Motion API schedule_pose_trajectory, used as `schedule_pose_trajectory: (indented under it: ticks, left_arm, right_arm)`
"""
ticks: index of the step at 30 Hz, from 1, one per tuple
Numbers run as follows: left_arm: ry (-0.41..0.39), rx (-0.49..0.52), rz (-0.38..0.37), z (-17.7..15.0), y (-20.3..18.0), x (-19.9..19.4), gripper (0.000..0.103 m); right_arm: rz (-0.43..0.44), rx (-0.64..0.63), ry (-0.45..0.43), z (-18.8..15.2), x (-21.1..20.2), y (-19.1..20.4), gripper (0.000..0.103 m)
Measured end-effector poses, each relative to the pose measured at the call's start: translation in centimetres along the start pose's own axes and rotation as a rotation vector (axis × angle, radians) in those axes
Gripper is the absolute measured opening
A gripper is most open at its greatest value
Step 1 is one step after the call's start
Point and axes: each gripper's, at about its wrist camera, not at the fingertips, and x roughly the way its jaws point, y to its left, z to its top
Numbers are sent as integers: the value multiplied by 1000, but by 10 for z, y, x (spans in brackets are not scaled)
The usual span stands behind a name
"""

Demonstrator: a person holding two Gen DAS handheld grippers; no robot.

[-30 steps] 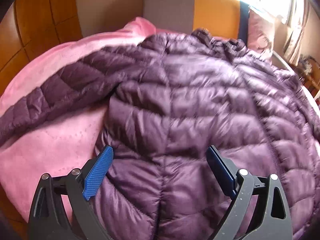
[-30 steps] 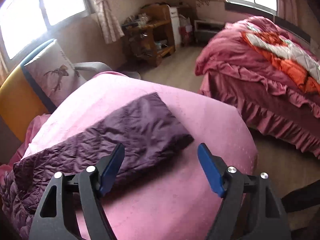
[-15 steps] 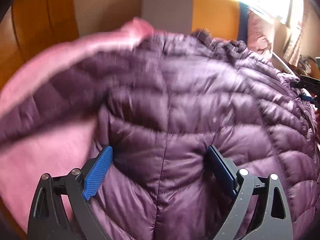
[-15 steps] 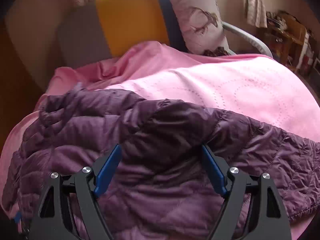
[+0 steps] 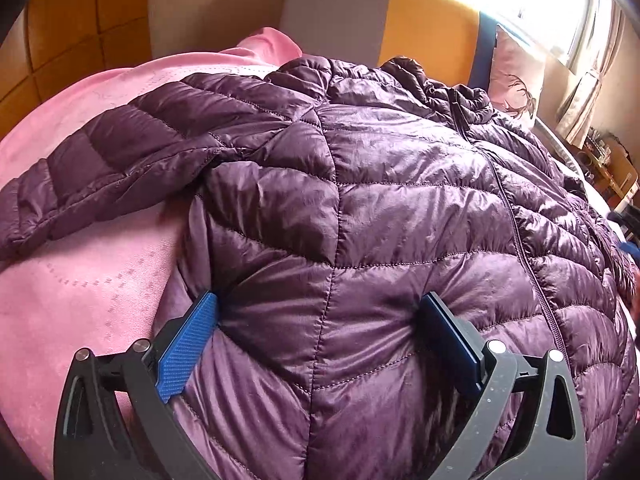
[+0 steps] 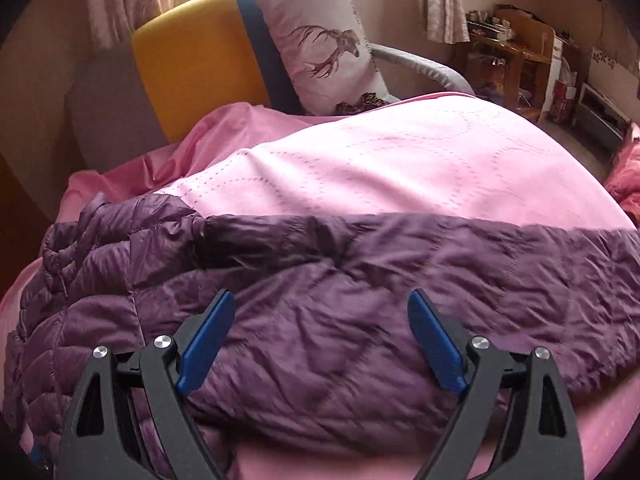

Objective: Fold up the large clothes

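A purple quilted puffer jacket [image 5: 392, 208] lies spread on a pink bedspread [image 5: 80, 296], front up with the zipper running down its middle. Its left sleeve [image 5: 104, 168] stretches out to the left. My left gripper [image 5: 320, 320] is open, its blue pads pressed into the jacket's lower left side with padded fabric bulging between them. In the right wrist view the jacket's right sleeve [image 6: 460, 264] lies stretched to the right. My right gripper [image 6: 320, 316] is open just above the jacket's right side.
The pink bedspread [image 6: 400, 168] covers the bed. A yellow, grey and blue headboard [image 6: 200, 52] stands behind, with a deer-print pillow [image 6: 324, 44] against it. A wooden shelf unit [image 6: 516, 60] stands at the far right, with a window and curtains behind.
My right gripper swung from the sleeve end near the bed's edge to over the jacket's right side. My left gripper pushed forward into the jacket's left side.
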Motion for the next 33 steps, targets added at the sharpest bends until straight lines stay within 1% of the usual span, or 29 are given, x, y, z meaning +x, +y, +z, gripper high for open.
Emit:
schedule_pose_trajectory:
  ticks: [3, 6, 9, 10, 11, 13, 14, 15, 16, 17, 18, 20, 23, 24, 26, 28, 31, 33]
  left_arm:
    - [-1, -2, -3, 0, 0, -1, 99]
    - [-4, -13, 2, -1, 0, -1, 99]
    - [-4, -12, 5, -1, -1, -1, 99]
    - [-4, -12, 5, -1, -1, -1, 99]
    - [-4, -11, 7, -1, -1, -1, 99]
    - [-3, -10, 8, -1, -1, -1, 99]
    - [-2, -10, 9, -1, -1, -1, 99]
    - [-3, -11, 7, -1, -1, -1, 99]
    - [-3, -11, 8, -1, -1, -1, 99]
    - [-3, -11, 9, -1, -1, -1, 99]
    - [-3, -11, 9, -1, -1, -1, 99]
    - [-4, -12, 8, -1, -1, -2, 99]
    - [-3, -12, 9, -1, -1, -2, 99]
    - [-3, -13, 7, -1, -1, -2, 99]
    - [-5, -17, 2, -1, 0, -2, 99]
    - [-7, -25, -11, -2, 2, -3, 99]
    - [3, -39, -32, -1, 4, -3, 99]
    - [17, -51, -49, 2, 7, -4, 99]
  right_arm:
    - [3, 97, -27, -22, -41, -51, 88]
    - [-34, 218, -49, -44, -71, -105, 88]
    - [-99, 420, -66, -59, -90, -169, 83]
    - [-118, 491, -58, -59, -89, -190, 81]
    - [-118, 576, -46, -59, -86, -212, 77]
    - [-90, 689, -58, -53, -82, -239, 68]
    - [-103, 705, -70, -45, -83, -247, 57]
    - [-122, 704, -66, -38, -85, -251, 43]
    - [-122, 703, -55, -28, -84, -251, 18]
    - [-115, 689, -61, -19, -86, -247, 14]
    - [-112, 645, -82, -9, -91, -235, 12]
    - [-80, 495, -133, 14, -103, -191, 10]
    - [11, 266, -172, 35, -115, -115, 10]
    - [54, 178, -174, 39, -117, -81, 10]
    - [120, 48, -168, 36, -114, -17, 10]
    - [204, -57, -136, 28, -105, 46, 10]
    - [283, -214, -80, 3, -88, 136, 10]
    - [342, -288, -29, -17, -73, 192, 10]
